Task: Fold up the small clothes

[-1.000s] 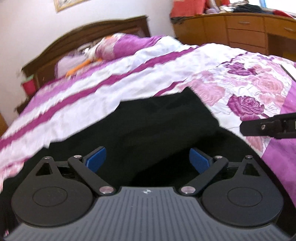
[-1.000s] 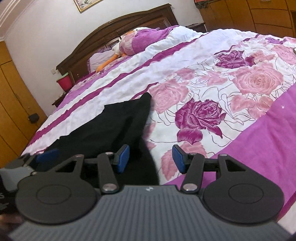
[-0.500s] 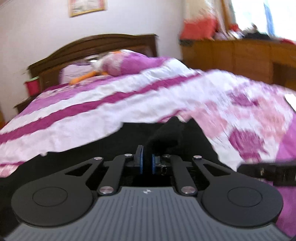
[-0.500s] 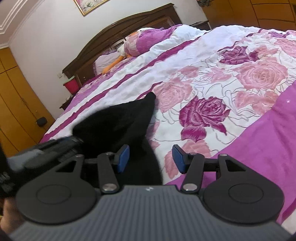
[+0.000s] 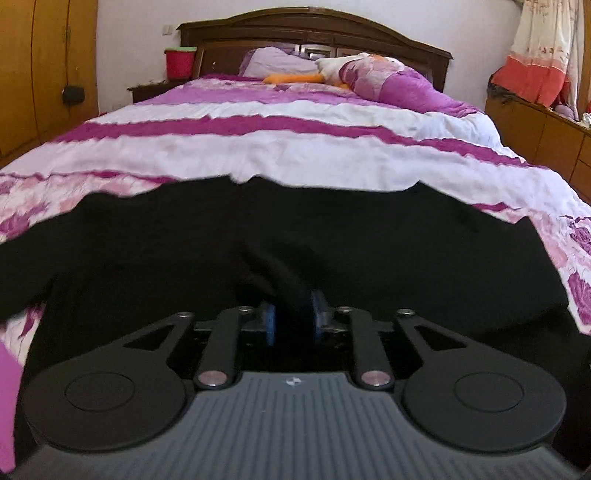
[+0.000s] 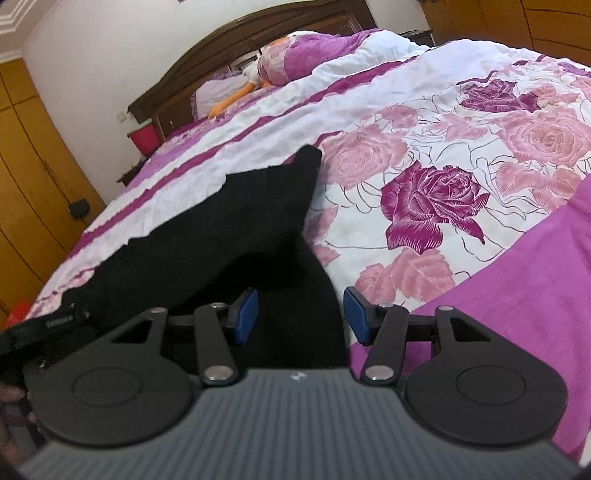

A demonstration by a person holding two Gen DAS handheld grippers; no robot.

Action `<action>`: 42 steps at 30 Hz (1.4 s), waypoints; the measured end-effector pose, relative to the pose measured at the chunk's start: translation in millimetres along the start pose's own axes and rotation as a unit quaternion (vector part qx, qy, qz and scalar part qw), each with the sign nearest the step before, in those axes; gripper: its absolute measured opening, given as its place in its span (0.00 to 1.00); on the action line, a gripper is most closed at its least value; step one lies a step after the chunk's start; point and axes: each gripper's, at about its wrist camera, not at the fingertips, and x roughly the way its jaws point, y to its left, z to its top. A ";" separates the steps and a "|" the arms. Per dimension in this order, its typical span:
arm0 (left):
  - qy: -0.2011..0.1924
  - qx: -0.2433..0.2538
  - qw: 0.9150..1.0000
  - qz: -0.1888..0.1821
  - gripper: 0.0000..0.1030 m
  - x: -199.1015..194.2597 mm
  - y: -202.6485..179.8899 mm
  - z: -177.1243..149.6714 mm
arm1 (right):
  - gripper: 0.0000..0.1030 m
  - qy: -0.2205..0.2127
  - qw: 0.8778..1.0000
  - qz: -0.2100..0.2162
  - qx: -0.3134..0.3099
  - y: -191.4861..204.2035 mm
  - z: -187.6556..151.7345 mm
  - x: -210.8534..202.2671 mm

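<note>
A black garment lies spread across the near part of the bed. My left gripper is shut on a bunched fold of this black garment, which rises between the blue pads. In the right wrist view the garment reaches back to a pointed corner. My right gripper is open, its blue pads low over the garment's right edge, holding nothing. The left gripper's body shows at the left edge of that view.
The bed carries a purple, white and rose-print cover. A rolled purple quilt and pillow lie by the dark wooden headboard. A red bucket stands on the nightstand. Wooden drawers stand to the right, a wardrobe to the left.
My left gripper went from open to shut on a fold of the black garment and swung left, facing the headboard. My right gripper stayed open and shifted slightly.
</note>
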 end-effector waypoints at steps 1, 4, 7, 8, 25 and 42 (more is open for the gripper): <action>-0.002 0.006 1.000 0.007 0.42 -1.0 3.3 -2.4 | 0.53 0.001 1.000 -0.002 -0.003 0.7 -0.4 0.3; -0.013 0.022 0.999 0.023 0.50 -7.0 11.3 -6.9 | 0.53 0.004 1.000 -0.006 -0.007 1.8 -1.4 1.4; -0.022 0.009 1.000 0.010 0.51 -10.2 20.5 -3.9 | 0.53 0.005 1.000 -0.011 -0.013 4.3 -0.4 2.8; -0.019 0.000 1.000 0.005 0.52 -7.9 24.0 -0.9 | 0.53 0.005 1.000 -0.013 -0.016 5.9 0.5 3.8; -0.071 -0.040 0.994 -0.067 0.10 35.4 23.9 53.2 | 0.24 -0.040 0.986 -0.088 -0.138 32.4 12.5 48.7; -0.030 0.004 1.000 0.002 0.18 72.3 43.6 33.5 | 0.24 -0.036 0.993 -0.078 -0.083 19.7 9.5 46.1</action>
